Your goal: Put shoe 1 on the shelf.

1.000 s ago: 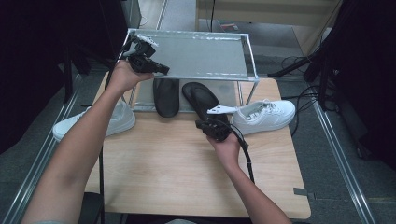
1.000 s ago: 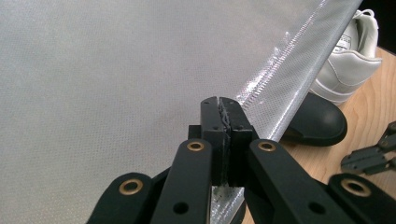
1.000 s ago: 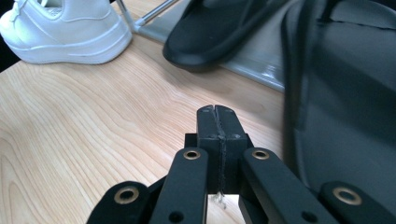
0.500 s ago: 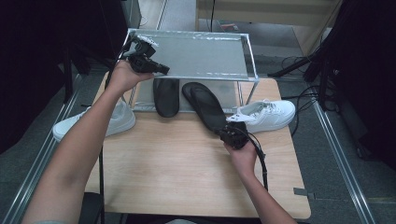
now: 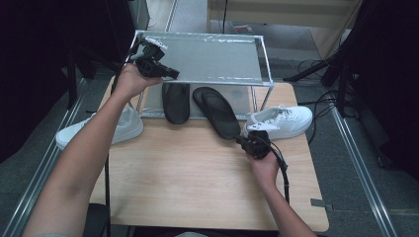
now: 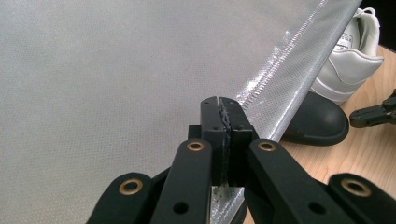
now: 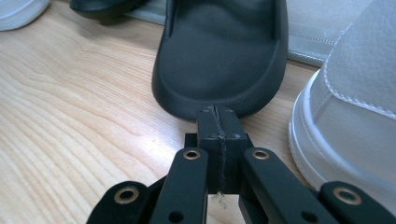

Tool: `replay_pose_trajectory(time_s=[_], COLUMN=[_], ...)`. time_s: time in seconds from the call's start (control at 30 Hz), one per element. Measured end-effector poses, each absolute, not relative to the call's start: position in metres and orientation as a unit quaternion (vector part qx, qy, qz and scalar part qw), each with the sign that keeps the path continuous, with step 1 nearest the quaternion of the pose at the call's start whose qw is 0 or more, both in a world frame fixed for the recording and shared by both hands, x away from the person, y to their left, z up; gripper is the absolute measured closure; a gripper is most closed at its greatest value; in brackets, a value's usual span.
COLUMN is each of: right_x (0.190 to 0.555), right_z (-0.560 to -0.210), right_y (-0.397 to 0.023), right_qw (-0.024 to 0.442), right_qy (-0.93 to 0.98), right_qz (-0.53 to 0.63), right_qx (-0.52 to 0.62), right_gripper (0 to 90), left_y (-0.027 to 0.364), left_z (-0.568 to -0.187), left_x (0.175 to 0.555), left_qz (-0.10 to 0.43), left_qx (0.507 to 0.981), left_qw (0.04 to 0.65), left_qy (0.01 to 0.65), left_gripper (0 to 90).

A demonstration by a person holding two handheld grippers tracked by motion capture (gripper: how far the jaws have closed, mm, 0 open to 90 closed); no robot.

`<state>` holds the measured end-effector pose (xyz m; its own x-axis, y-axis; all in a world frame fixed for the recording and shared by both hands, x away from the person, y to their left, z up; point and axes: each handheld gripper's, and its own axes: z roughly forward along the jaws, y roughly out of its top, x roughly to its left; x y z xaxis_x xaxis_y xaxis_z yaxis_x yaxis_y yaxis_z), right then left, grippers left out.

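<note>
A wooden table (image 5: pixel 197 182) is seen bearing a metal rack (image 5: pixel 212 59). The right gripper (image 5: pixel 247 142), jaws pressed together and empty, is held at the heel of the black slipper (image 5: pixel 217 112) jutting from under the rack. The left gripper (image 5: pixel 170 74), likewise closed, is held over the rack's top. The slipper's toe is hidden beneath the rack.

black slipper (image 5: pixel 176 101) toe under rack (image 5: pixel 207 59), left white sneaker (image 5: pixel 118 128) partly behind forearm
</note>
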<state>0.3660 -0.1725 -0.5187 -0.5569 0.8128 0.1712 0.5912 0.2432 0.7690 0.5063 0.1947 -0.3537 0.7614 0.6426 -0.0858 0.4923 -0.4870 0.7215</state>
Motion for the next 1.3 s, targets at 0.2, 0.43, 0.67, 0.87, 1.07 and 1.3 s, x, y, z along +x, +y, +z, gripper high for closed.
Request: replay_pose_trajectory(time_s=[0.2,0.43,0.67,0.87,1.07,1.3], right_x=[0.370,0.377,0.386,0.394,0.402,0.411], right_z=[-0.519,-0.518,-0.518,-0.519,-0.519,-0.519], right_y=[-0.170,-0.159,-0.144,-0.130,-0.115,-0.099], right_qw=[0.137,0.139,0.133,0.127,0.121,0.115], right_qy=[0.778,0.782,0.787,0.789,0.792,0.795], right_qz=[0.417,0.416,0.417,0.418,0.418,0.419], right_qx=[0.450,0.443,0.435,0.432,0.428,0.424], right_gripper=[90.0,90.0,90.0,90.0,90.0,90.0], left_y=[0.195,0.195,0.195,0.195,0.195,0.196], left_z=[-0.354,-0.354,-0.354,-0.354,-0.354,-0.354], left_x=[0.506,0.506,0.506,0.506,0.506,0.506], left_qz=[0.097,0.098,0.097,0.098,0.097,0.097], left_qx=[0.856,0.857,0.856,0.857,0.856,0.856], left_qw=[0.384,0.384,0.384,0.384,0.385,0.387], left_qy=[0.331,0.331,0.331,0.330,0.330,0.329], left_gripper=[89.9,89.9,89.9,89.9,89.9,89.9])
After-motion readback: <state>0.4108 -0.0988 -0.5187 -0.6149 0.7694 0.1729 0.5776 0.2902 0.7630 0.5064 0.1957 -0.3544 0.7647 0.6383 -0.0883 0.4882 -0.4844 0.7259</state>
